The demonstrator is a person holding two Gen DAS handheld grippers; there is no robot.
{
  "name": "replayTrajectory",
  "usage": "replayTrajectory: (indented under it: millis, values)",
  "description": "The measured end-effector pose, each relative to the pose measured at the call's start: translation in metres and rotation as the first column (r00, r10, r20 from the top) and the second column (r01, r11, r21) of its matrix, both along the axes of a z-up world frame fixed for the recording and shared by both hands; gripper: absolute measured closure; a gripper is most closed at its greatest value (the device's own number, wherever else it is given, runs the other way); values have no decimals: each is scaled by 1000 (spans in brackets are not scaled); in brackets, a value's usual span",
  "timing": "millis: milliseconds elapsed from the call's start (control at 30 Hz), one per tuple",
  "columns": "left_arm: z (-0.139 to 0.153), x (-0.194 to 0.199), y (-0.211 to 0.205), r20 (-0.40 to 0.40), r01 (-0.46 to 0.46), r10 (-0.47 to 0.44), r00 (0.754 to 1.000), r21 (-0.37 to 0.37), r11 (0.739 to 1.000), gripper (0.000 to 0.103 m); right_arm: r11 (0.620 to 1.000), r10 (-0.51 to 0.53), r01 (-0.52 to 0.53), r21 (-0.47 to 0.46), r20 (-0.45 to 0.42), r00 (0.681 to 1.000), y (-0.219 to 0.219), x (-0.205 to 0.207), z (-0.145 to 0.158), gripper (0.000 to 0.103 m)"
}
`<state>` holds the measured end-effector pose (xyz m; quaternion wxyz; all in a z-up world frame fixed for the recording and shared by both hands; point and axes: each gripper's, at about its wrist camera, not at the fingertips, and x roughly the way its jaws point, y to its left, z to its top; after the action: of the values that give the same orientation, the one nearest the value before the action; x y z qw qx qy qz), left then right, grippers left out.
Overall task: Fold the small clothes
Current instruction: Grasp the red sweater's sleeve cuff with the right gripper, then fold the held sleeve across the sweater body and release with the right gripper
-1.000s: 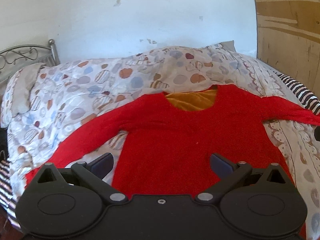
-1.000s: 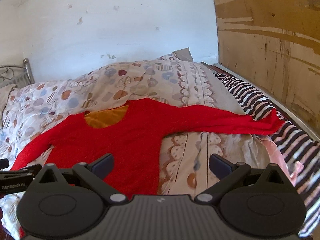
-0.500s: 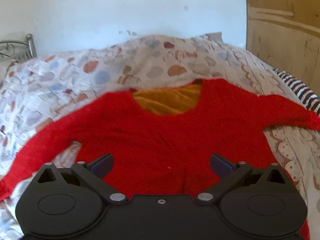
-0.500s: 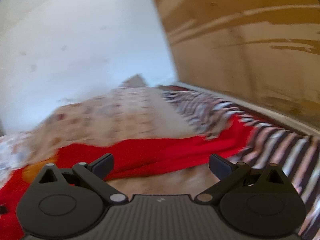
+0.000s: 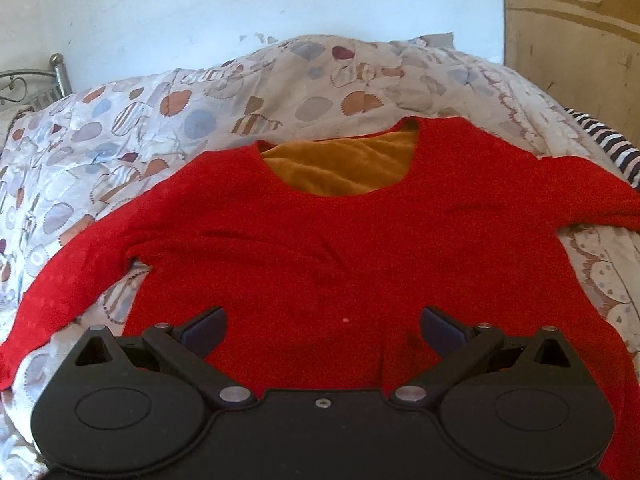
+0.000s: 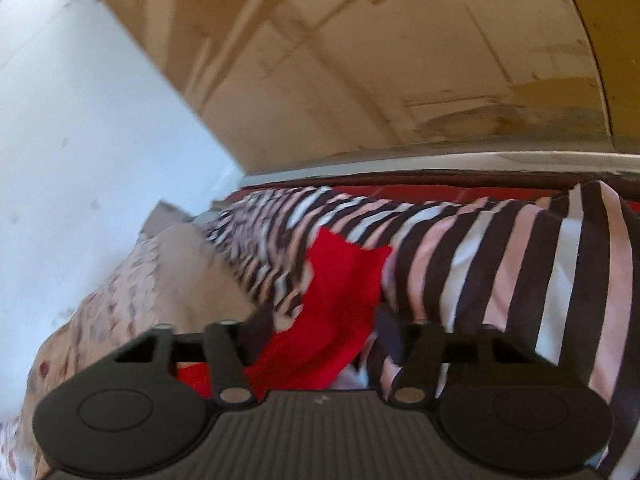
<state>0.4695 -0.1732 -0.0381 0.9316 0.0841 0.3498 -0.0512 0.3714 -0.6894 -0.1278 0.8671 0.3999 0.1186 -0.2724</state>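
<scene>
Through the left wrist camera I am seeing the red sweater [image 5: 320,248] lying spread flat, front up, on the patterned duvet [image 5: 192,120] that covers the bed, its mustard-lined neckline pointing toward the white wall [image 5: 240,0] at the head end. One sleeve is trailing off toward the left edge of the bed and the other is reaching toward the right edge, where a striped blanket [image 5: 604,136] is showing. My left gripper [image 5: 323,330] is hovering over the lower part of the sweater with its fingers spread wide and nothing between them. Through the right wrist camera, which is blurred and tilted, I am looking at the right edge of the bed beside the wooden panel [image 6: 400,60]. The sweater's sleeve end [image 6: 340,292] is lying across the striped blanket [image 6: 520,280], and my right gripper [image 6: 320,330] is straddling that sleeve with its fingers narrowed around it; I cannot tell whether they are already pinching the fabric.
</scene>
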Motion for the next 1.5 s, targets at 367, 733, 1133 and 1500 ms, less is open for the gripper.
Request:
replayTrajectory:
  millis: [367, 733, 1133, 1500]
  values:
    - [14, 6, 13, -18, -35, 34, 999, -22, 999, 0, 997, -77, 77, 9, -17, 997, -10, -1, -6, 98]
    - [28, 5, 32, 14, -48, 49, 999, -63, 997, 1, 916, 192, -144, -374, 96, 977, 79, 10, 127, 99]
    - [73, 2, 101, 128, -226, 251, 959, -182, 957, 0, 557, 671, -468, -686, 39, 740, 325, 77, 182, 99]
    - [58, 7, 157, 100, -348, 378, 921, -230, 909, 0, 51, 758, -747, -663, -461, 461, 503, 74, 62, 98]
